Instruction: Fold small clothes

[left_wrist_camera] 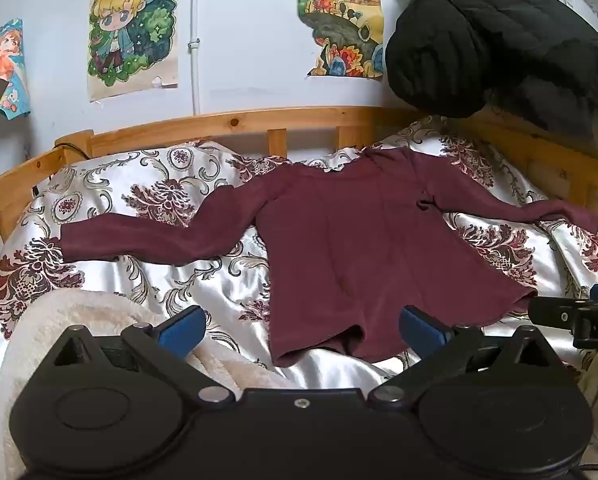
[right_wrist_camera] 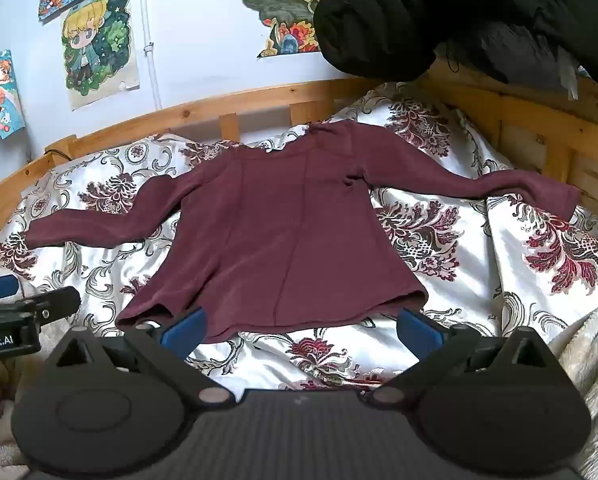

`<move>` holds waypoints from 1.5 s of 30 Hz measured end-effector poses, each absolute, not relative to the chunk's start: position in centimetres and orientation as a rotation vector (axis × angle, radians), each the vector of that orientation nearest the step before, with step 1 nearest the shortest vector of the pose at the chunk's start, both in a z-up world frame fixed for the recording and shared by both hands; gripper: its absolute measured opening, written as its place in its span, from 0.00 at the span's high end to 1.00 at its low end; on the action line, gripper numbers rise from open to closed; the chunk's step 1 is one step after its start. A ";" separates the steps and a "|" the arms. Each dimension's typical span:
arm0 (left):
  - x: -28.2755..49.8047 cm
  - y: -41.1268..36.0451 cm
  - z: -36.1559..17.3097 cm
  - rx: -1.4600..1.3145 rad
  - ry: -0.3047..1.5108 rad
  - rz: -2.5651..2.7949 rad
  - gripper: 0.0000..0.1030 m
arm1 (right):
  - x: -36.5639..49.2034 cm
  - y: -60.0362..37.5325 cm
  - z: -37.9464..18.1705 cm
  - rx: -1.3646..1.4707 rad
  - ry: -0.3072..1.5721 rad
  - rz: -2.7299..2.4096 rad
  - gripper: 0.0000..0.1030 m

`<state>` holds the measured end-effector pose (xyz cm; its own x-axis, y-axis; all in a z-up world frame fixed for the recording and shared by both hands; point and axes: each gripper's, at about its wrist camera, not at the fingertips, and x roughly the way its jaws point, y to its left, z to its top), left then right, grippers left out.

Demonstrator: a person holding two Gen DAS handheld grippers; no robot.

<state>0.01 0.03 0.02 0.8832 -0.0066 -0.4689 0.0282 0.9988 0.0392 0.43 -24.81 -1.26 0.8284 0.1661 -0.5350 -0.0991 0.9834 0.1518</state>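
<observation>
A: Start with the largest item.

B: The bed (left_wrist_camera: 227, 120) has a wooden slatted rail along the far side and the right. A quilt (left_wrist_camera: 203, 276), white satin with dark red floral figures, covers it. A black jacket (left_wrist_camera: 499, 36) hangs over the rail at the upper right corner. Cartoon posters (left_wrist_camera: 133, 32) are stuck to the wall behind.

A: And the task item?

B: The shirt (left_wrist_camera: 339, 240), maroon with long sleeves, lies flat on the quilt, near the middle of the bed. Neck toward the rail, hem toward the cameras. Both sleeves are spread outward, one to each side. A small pucker shows near the right armpit. Unfolded.

A: Anything else on the bed?

B: A cream fleece blanket (left_wrist_camera: 79, 328) bunched at the near left; similar fleece shows at the near right in the right wrist view.

A: Grippers?

B: The left gripper (left_wrist_camera: 301, 330) is spread wide, over the hem's left corner, with nothing pinched. The right gripper (right_wrist_camera: 301, 328) is likewise spread wide, at the hem's right part. One blue finger (right_wrist_camera: 183, 328) overlaps the hem in the picture; whether it touches I cannot tell. Neither holds the shirt.
</observation>
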 end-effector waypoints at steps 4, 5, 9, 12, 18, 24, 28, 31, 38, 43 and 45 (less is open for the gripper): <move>0.0 0.1 0.0 0.041 0.485 -0.020 0.01 | 0.4 -24.9 -1.3 0.121 0.580 0.142 0.00; 0.0 0.1 0.0 0.041 0.484 -0.020 0.01 | 0.4 -24.9 -1.3 0.122 0.581 0.141 0.00; 0.0 0.0 0.0 0.043 0.485 -0.019 0.01 | 0.4 -24.9 -1.3 0.121 0.578 0.142 0.00; 0.0 0.0 0.0 0.042 0.485 -0.019 0.01 | 0.4 -24.9 -1.2 0.123 0.577 0.142 0.00; 0.0 0.0 0.0 0.042 0.487 -0.019 0.01 | 0.4 -24.9 -1.3 0.123 0.578 0.141 0.00; 0.0 0.1 0.0 0.040 0.490 -0.020 0.01 | 0.4 -24.9 -1.3 0.123 0.578 0.142 0.00; -0.4 0.0 -0.5 0.036 0.491 -0.018 0.01 | 0.4 -24.9 -1.3 0.124 0.579 0.142 0.00; -0.2 0.1 -0.5 0.035 0.492 -0.019 0.01 | 0.4 -24.9 -1.3 0.124 0.579 0.142 0.00; -0.1 0.1 -0.4 0.034 0.495 -0.019 0.01 | 0.4 -25.0 -1.3 0.124 0.579 0.142 0.00; -0.1 0.1 -0.4 0.033 0.496 -0.020 0.01 | 0.4 -25.0 -1.3 0.124 0.579 0.142 0.00; -0.1 0.1 -0.4 0.032 0.497 -0.020 0.01 | 0.4 -25.0 -1.3 0.125 0.579 0.142 0.00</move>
